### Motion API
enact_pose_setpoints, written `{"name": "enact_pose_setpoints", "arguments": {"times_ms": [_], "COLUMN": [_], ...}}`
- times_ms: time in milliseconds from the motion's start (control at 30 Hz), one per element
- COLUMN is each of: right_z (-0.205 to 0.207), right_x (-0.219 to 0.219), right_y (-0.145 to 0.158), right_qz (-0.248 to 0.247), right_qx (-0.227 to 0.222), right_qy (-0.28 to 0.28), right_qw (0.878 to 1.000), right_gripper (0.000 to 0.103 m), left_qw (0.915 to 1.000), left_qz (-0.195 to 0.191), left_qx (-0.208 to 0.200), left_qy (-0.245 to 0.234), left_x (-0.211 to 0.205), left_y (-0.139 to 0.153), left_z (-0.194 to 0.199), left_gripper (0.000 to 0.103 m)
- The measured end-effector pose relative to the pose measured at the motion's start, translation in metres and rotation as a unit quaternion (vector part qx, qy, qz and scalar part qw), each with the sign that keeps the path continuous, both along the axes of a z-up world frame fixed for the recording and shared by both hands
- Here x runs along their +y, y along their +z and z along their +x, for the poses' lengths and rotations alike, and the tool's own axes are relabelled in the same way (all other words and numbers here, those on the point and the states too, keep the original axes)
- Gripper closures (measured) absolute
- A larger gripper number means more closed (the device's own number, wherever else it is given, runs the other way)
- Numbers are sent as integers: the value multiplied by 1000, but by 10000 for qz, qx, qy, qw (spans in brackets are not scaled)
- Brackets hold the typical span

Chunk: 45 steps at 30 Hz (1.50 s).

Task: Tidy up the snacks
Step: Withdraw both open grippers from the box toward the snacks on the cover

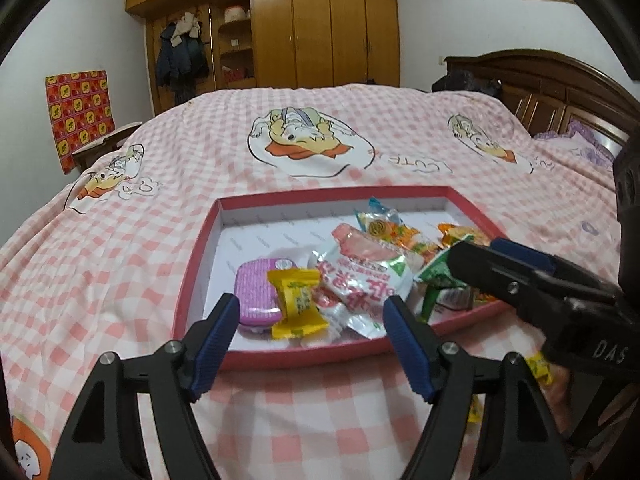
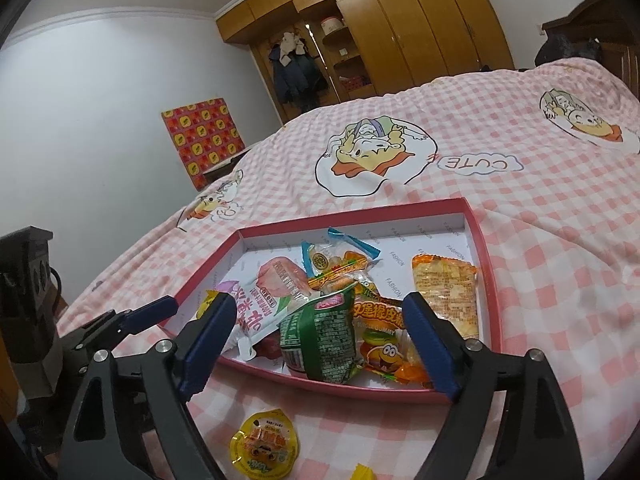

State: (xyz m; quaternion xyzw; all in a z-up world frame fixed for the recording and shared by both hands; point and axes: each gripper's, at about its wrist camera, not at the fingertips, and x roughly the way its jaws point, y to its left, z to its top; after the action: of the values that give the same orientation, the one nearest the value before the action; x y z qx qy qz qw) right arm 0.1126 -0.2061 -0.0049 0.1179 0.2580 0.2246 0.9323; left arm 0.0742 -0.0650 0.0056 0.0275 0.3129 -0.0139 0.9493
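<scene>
Both the left gripper (image 1: 308, 312) and right gripper (image 2: 320, 316) hang wide and empty over the red tray (image 2: 490, 280), seemingly because its snacks are already dropped in.

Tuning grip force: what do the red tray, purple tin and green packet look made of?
Red tray: likely cardboard, matte; thin straight walls, white printed paper lining.
Purple tin: probably metal or hard plastic; rigid rounded edges, slight sheen.
Green packet: thin plastic film, glossy; crinkles and glints.
</scene>
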Motion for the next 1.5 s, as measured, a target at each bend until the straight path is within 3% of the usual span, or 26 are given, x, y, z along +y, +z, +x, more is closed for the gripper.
{"name": "enact_pose_setpoints", "arguments": {"times_ms": [267,467,700,1333,1500], "right_z": [-18,-27,-38,-71,-80], "right_x": [5,-3,-14,-22,-33], "right_y": [21,22,23,7,0], "right_qz": [-343,-82,57,-343,-404], "right_qx": [-180,-55,69,479,701], "right_qy": [-16,-89,-141,-91,-192], "right_qw": [9992,9999,9999,9982,9965], "right_gripper": [16,11,11,11,11], "left_qw": [9998,9990,9988,9977,9964], "left_qz": [-166,-425,-460,-312,-362], "left_qx": [64,150,182,443,677], "left_qy": [24,54,-47,-417,-351], "left_x": [5,11,7,-20,-20], "left_y": [17,28,35,24,17], "left_z": [-18,-32,-50,-87,-97], "left_gripper": [25,25,24,21,21]}}
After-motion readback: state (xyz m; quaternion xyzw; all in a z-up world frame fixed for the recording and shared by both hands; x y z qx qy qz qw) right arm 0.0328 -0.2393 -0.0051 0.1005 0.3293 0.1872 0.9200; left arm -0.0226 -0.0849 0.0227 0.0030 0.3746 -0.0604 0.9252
